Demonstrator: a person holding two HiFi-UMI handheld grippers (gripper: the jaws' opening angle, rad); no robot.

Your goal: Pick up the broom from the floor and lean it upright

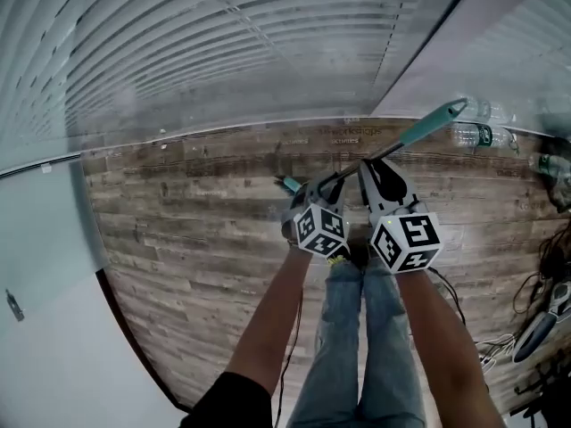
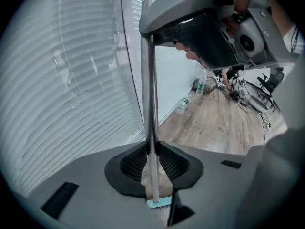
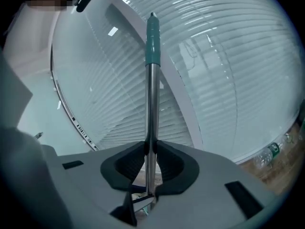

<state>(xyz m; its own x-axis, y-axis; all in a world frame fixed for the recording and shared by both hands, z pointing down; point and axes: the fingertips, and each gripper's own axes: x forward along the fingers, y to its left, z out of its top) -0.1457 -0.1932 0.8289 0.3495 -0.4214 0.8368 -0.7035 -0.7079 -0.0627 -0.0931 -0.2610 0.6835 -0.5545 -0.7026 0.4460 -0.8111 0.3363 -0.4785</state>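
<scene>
The broom is off the wooden floor [image 1: 196,212], held slanting between both grippers. Its metal pole [image 2: 148,94] runs up to a teal end grip [image 1: 439,117], seen too in the right gripper view as the teal grip [image 3: 152,44]. The teal broom head [image 2: 157,203] hangs low, just behind the left jaws. My left gripper [image 1: 323,185] is shut on the lower pole, pads pressing both sides [image 2: 152,149]. My right gripper [image 1: 368,166] is shut on the pole higher up [image 3: 150,149]; in the left gripper view the right gripper's grey body [image 2: 209,32] shows clamped round the pole above.
A window with white blinds [image 1: 223,43] fills the wall ahead. Plastic bottles [image 1: 471,135] lie along the skirting at the right. Cables and tools [image 1: 540,324] crowd the floor's right edge. The person's jeans-clad legs [image 1: 357,346] stand directly below the grippers.
</scene>
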